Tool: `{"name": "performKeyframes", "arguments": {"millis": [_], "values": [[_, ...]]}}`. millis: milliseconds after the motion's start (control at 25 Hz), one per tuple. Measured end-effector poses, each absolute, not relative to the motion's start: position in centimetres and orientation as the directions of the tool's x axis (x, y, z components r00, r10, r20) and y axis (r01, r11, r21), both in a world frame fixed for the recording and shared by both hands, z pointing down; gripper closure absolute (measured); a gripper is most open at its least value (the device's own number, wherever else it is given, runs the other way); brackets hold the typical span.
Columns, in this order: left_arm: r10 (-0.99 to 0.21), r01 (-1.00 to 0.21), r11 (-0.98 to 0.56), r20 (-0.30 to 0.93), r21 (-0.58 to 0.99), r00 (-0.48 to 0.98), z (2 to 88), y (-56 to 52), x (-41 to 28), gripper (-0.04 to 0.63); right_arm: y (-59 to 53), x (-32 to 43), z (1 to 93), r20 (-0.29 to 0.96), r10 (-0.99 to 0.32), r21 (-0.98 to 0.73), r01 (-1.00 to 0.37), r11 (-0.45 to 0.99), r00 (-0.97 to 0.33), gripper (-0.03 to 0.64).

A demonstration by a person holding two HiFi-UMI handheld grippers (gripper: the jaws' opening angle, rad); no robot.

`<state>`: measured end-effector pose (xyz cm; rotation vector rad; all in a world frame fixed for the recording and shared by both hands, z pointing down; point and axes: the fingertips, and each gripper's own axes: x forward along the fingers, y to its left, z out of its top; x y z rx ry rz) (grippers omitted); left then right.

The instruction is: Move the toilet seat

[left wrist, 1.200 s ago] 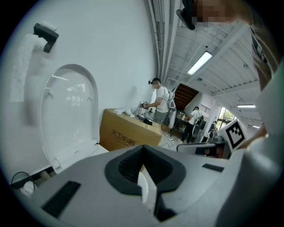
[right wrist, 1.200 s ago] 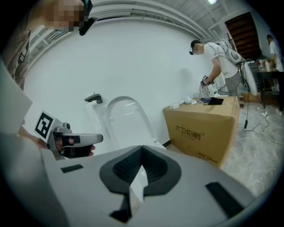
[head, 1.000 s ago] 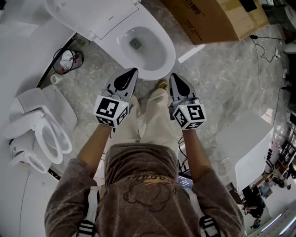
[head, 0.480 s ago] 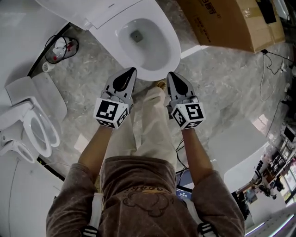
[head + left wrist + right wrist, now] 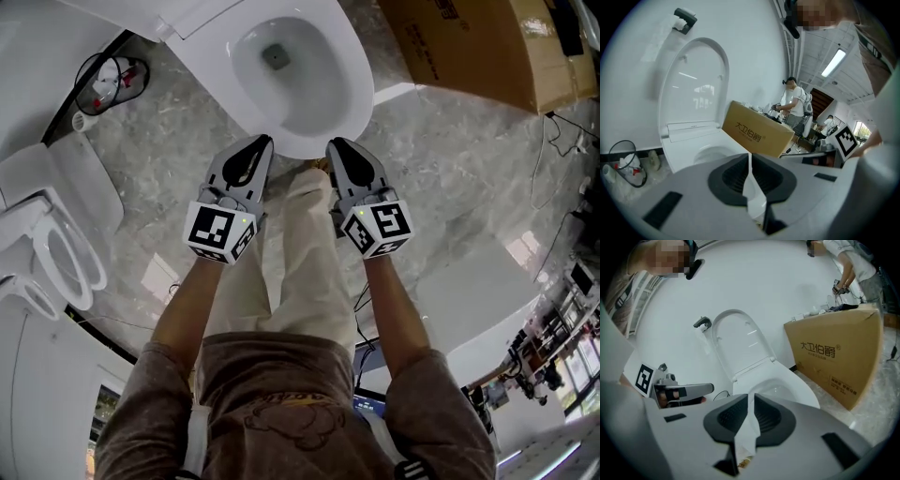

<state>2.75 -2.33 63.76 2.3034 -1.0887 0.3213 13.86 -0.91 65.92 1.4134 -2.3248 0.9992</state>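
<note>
Seen from above, a white toilet (image 5: 356, 94) sits at twelve o'clock. Its toilet seat (image 5: 693, 89) stands raised against the wall, though lid and ring are hard to tell apart. The left claw (image 5: 263, 142) and right claw (image 5: 334, 143), both pinched shut and empty, hover near the bowl's front rim. A cardboard box (image 5: 469, 47) stands at two o'clock.

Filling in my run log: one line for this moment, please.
left tool: shut, empty | right tool: shut, empty | toilet: lid up, untouched
</note>
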Motion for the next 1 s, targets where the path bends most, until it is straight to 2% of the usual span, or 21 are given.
{"name": "performKeyframes", "arguments": {"millis": [160, 240, 520, 680, 800, 1000], "values": [[-0.621, -0.776, -0.459, 0.469, 0.433, 0.628, 65.5, -1.6, 2.9, 0.483, -0.8, 14.3, 66.4, 0.524, -0.668, -0.445, -0.838, 0.314, -0.529, 0.519], [-0.595, -0.765, -0.447, 0.485, 0.463, 0.641, 66.4, -1.2, 3.3, 0.441, -0.8, 14.9, 67.0, 0.533, -0.652, -0.463, -0.831, 0.308, -0.539, 0.436], [-0.55, -0.776, -0.395, 0.55, 0.492, 0.628, 70.6, 0.2, 4.2, 0.251, -0.4, 16.6, 70.7, 0.592, -0.582, -0.472, -0.825, 0.311, -0.558, 0.261], [-0.547, -0.8, -0.286, 0.596, 0.527, 0.588, 73.8, 1.1, 3.6, 0.211, -0.3, 17.6, 73.4, 0.637, -0.534, -0.454, -0.83, 0.323, -0.556, 0.154], [-0.532, -0.81, -0.215, 0.63, 0.546, 0.566, 76.0, 2.0, 3.4, 0.195, -0.5, 18.5, 75.0, 0.658, -0.521, -0.451, -0.838, 0.307, -0.544, 0.133], [-0.492, -0.818, -0.185, 0.669, 0.545, 0.557, 78.4, 3.0, 3.7, 0.19, -0.8, 20.3, 77.9, 0.705, -0.493, -0.423, -0.86, 0.284, -0.51, 0.115]]}}
